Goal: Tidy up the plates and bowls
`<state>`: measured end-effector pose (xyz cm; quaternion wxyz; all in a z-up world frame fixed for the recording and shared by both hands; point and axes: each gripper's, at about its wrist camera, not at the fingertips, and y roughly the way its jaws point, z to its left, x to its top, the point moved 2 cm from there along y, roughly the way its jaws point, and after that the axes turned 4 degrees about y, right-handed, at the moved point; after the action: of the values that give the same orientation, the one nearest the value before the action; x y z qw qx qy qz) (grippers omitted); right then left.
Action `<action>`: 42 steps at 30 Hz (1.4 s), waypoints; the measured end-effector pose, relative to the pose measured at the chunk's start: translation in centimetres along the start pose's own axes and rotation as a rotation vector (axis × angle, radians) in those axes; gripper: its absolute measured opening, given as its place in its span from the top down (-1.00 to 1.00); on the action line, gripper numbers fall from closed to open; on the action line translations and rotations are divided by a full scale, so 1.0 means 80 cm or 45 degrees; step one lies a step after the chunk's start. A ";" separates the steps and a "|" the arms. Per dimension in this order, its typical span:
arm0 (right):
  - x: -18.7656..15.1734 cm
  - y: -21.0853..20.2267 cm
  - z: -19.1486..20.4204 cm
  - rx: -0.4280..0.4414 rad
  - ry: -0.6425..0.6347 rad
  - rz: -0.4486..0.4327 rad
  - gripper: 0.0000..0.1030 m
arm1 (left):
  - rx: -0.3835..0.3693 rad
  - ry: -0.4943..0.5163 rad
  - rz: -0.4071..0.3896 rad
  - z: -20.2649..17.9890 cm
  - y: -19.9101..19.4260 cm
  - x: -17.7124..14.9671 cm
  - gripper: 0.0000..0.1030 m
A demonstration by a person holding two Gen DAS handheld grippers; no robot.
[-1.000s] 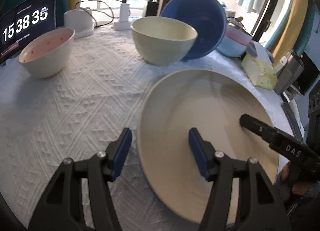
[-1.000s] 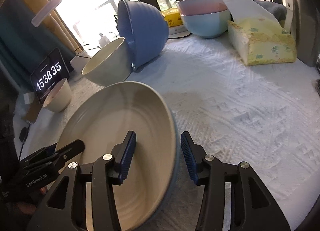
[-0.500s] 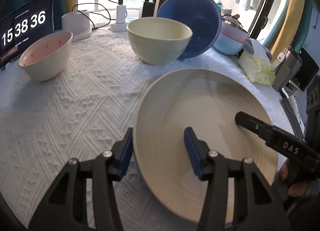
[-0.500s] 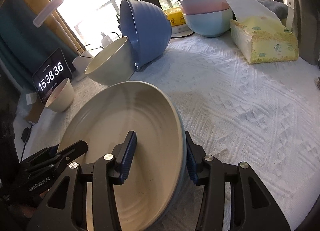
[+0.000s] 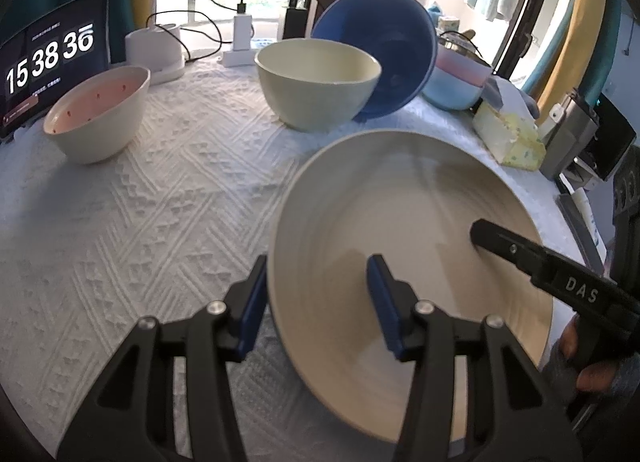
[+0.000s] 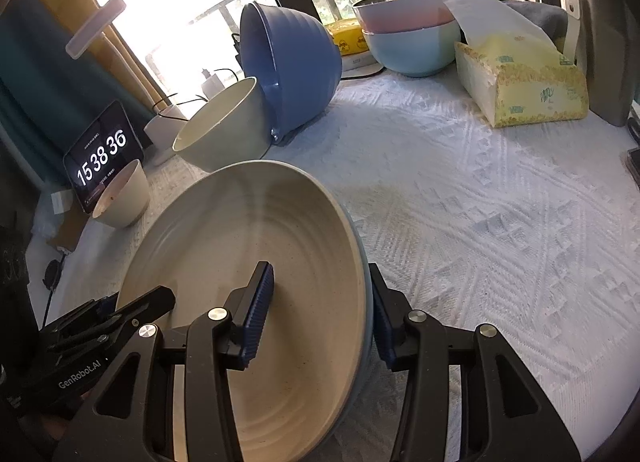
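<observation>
A large cream plate with a blue-grey underside is held at opposite rims by both grippers and tilts slightly above the white cloth. My left gripper is shut on the plate's left rim, one blue pad outside and one inside. My right gripper is shut on the right rim of the plate in the same way. Each view shows the other gripper's black finger resting on the far rim. Behind stand a cream bowl, a blue bowl tipped on its side against it, and a white bowl with a pink inside.
Stacked pink and light-blue bowls and a tissue box sit at the back right. A clock tablet, a white device and chargers with cables line the back left. Bare textured white cloth spreads to the right of the plate.
My left gripper's jaws narrowed from standing apart to pressing on the plate's left rim. The plate's left side has risen slightly. The right gripper kept its hold.
</observation>
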<state>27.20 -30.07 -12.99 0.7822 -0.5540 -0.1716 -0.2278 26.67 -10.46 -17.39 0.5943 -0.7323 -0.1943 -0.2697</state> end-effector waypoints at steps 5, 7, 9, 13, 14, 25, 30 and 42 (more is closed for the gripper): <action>0.002 -0.002 0.007 0.003 -0.010 -0.007 0.06 | 0.005 -0.007 -0.020 0.005 -0.009 0.000 0.03; 0.002 -0.003 0.010 0.004 -0.015 -0.009 0.06 | 0.006 -0.012 -0.028 0.008 -0.012 0.000 0.03; 0.003 -0.004 0.016 0.004 -0.024 -0.013 0.06 | 0.007 -0.021 -0.034 0.012 -0.015 -0.001 0.03; 0.003 -0.004 0.025 0.004 -0.040 -0.011 0.06 | 0.008 -0.040 -0.038 0.022 -0.020 -0.003 0.03; 0.002 -0.004 0.027 0.005 -0.043 -0.010 0.06 | 0.009 -0.045 -0.040 0.024 -0.022 -0.004 0.03; 0.000 0.002 0.064 0.015 -0.093 0.000 0.06 | 0.022 -0.094 -0.064 0.060 -0.040 -0.012 0.03; -0.001 0.007 0.086 0.020 -0.118 0.008 0.06 | 0.029 -0.123 -0.069 0.078 -0.048 -0.017 0.03; -0.010 0.019 0.134 0.035 -0.175 0.038 0.06 | 0.055 -0.187 -0.075 0.123 -0.062 -0.028 0.03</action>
<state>27.17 -19.39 -11.09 0.7792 -0.5601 -0.2199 -0.1752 23.52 0.29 -16.42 0.5859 -0.7312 -0.2647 -0.2282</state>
